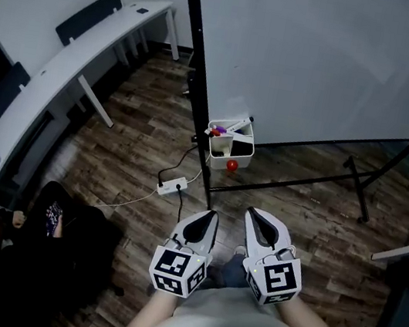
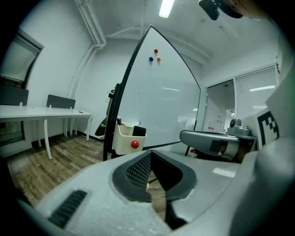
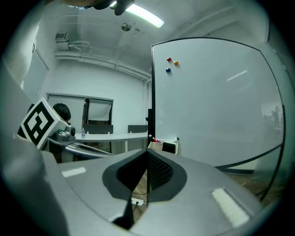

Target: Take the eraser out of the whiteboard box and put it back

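Both tongs, the left gripper and the right gripper, are clenched tip to tip on nothing, side by side over the wooden floor. Well ahead, the white whiteboard box hangs at the whiteboard frame's lower corner. It holds markers and the eraser, a dark block at its right end. A red magnet sits on its front. Open floor lies between, crossed by a power strip.

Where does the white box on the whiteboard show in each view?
Head view: box at centre, slightly above the middle.
Left gripper view: box left of centre.
Right gripper view: box near centre, small.
Shared landmark: the whiteboard behind it.
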Tool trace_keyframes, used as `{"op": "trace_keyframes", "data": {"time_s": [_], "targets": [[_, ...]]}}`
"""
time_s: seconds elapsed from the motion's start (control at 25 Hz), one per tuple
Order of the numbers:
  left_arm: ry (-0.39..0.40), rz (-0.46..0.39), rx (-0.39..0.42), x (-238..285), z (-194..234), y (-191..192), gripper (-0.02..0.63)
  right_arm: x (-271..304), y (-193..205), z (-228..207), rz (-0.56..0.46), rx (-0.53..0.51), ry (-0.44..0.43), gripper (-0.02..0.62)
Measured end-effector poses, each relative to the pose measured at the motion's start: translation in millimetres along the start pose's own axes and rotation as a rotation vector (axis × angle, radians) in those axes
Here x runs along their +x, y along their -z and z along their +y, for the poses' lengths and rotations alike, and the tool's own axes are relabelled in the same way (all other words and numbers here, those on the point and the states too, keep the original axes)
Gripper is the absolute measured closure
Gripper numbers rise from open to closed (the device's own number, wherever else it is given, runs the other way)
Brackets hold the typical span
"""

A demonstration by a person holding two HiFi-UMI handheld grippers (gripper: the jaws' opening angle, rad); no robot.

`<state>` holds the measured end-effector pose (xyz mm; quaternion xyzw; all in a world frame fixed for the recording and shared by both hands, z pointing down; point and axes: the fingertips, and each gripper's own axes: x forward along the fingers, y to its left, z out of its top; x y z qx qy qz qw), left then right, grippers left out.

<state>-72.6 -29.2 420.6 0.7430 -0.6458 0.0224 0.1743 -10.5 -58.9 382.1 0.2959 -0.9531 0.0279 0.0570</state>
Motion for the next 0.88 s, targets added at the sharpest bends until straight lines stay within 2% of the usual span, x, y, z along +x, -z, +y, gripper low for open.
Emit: {"op": "trace_keyframes", "data": {"time_s": [0.48,0.88], "targets": [[0.012,-0.008,0.007,-22,-3,5,0.606,-15,3,14,-0.008,0.019,0.041,0.589],[0.01,-0.021,-0.002,-34,0,5,0.606,-17,1,24,-0.005,0.021,0.038,0.591]]}}
